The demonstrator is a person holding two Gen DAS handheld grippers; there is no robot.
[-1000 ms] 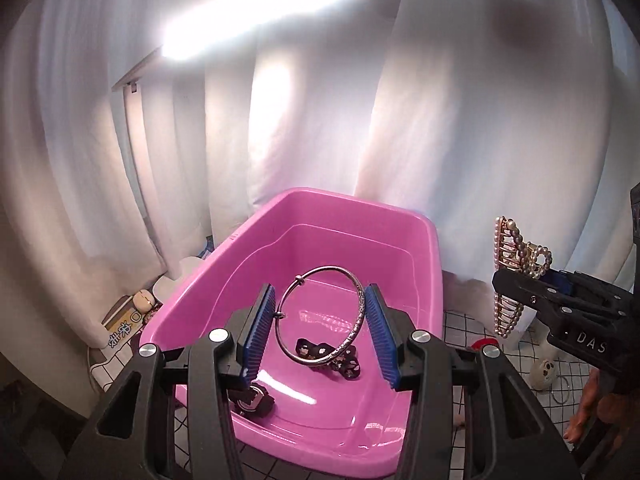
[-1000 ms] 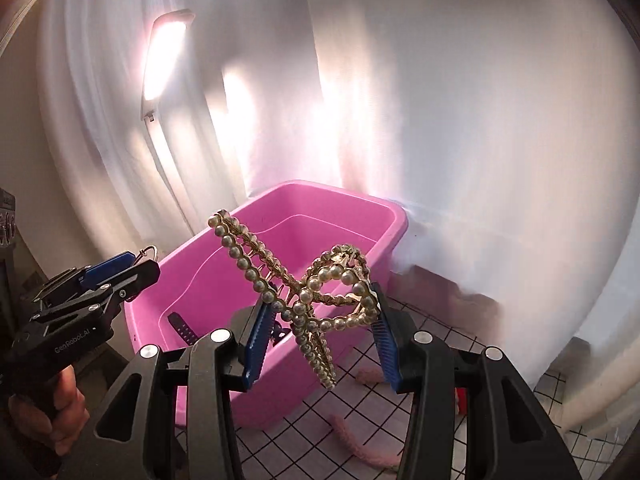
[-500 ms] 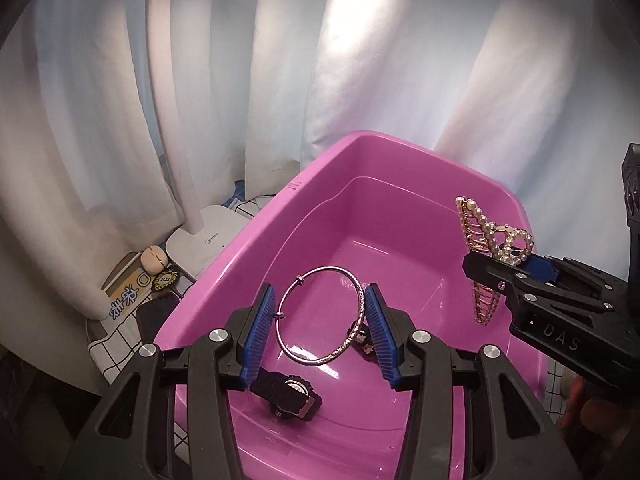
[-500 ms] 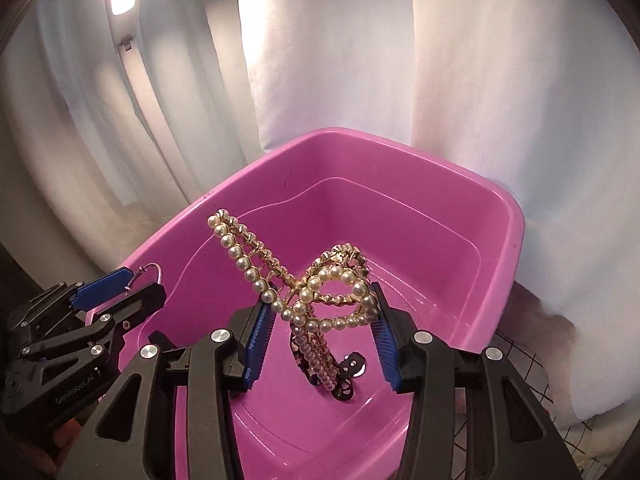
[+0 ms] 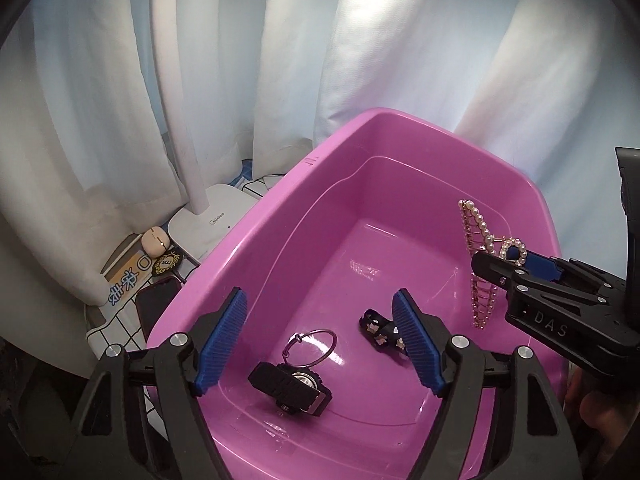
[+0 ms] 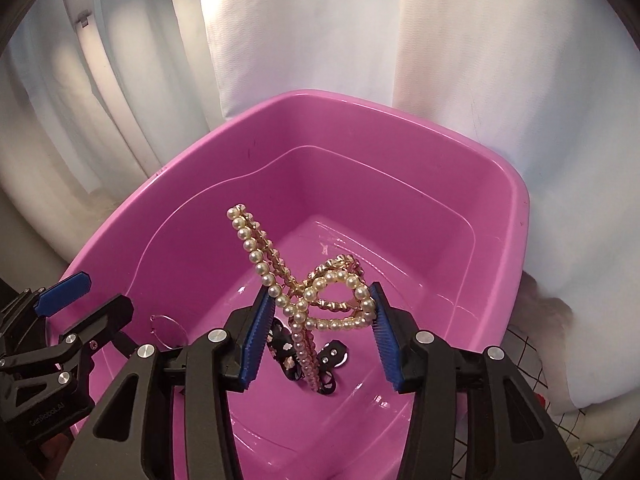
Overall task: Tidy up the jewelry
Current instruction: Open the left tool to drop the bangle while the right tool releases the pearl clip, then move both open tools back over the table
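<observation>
Left claw: wide apart, just been opening, nothing between the blue pads.
Thin silver wire hoop: let go, lying flat on the floor of the pink plastic tub, just beside the chunky black watch.
Right claw: just been opening a little, yet gripping the gold hair clip with white pearls by its round loop, with pearls touching both pads.
Where the clip is: up in the air inside the tub, long end pointing down over the black strap with little flowers.
Worry one: a drop from up high, so a hard bump on the tub floor and maybe a lost pearl.
Worry two: a landing right on the strap, so teeth and strap getting tangled.
Worry three: pearls catching on the ridged pads, so the clip hanging from one side and swinging instead of falling.
Worry four: the two claws are near each other at the tub's edge, so a bump between them is possible.
Safer way, likely: go lower, aim for a bare pink spot, then open slowly.
</observation>
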